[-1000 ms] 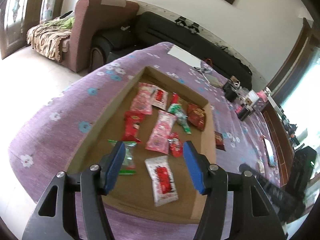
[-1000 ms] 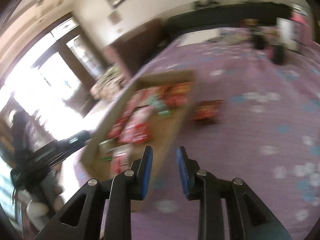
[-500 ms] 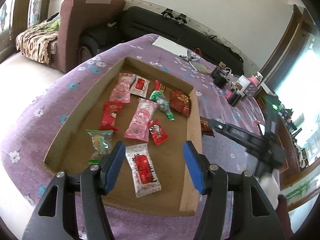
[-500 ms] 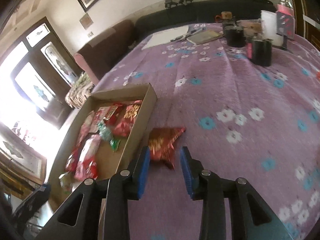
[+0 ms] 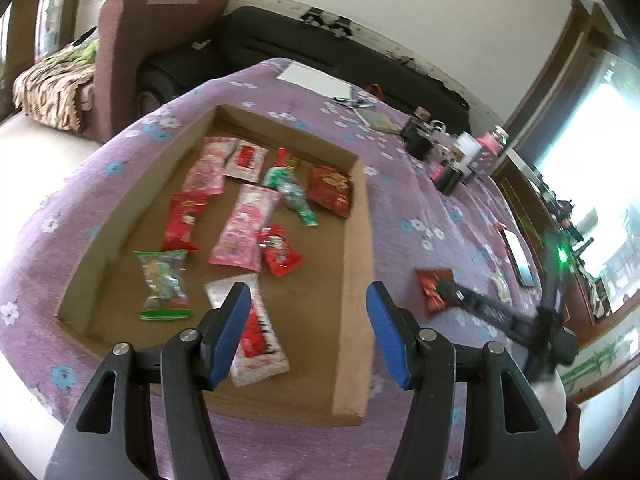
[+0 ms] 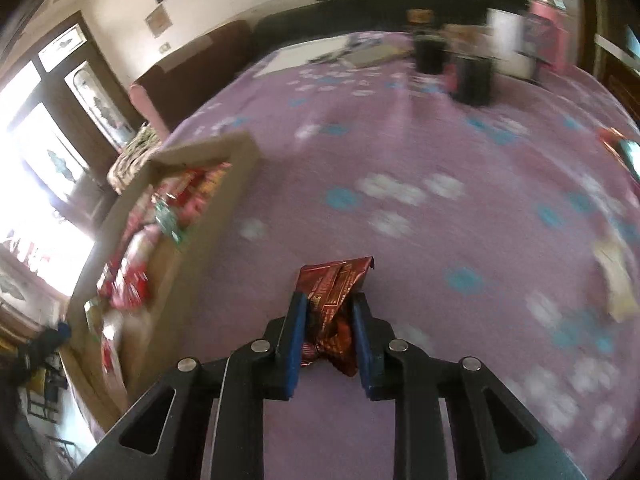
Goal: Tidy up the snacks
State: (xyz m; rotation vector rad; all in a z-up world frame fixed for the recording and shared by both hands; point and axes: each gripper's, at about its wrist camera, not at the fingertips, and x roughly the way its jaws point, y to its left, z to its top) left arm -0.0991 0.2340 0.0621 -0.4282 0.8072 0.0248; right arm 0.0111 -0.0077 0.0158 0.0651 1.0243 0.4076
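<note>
Snack packet (image 5: 434, 289), dark red: in the left wrist view it lies on the purple cloth (image 5: 404, 204), right of the half-open, empty left gripper (image 5: 308, 330), outside the cardboard tray (image 5: 356, 280).

Right wrist view: right gripper (image 6: 329, 324) jaws closing on the packet between them. Complete closure before lifting; the tray lies left.

You have a white sheet (image 5: 314, 79) at the purple flowered cloth's (image 5: 404, 200) far edge, with dark jars (image 5: 416, 140) along its right edge.

Bare purple cloth (image 6: 400, 240) lies open — cardboard box wall (image 6: 216, 208) bars the left.
</note>
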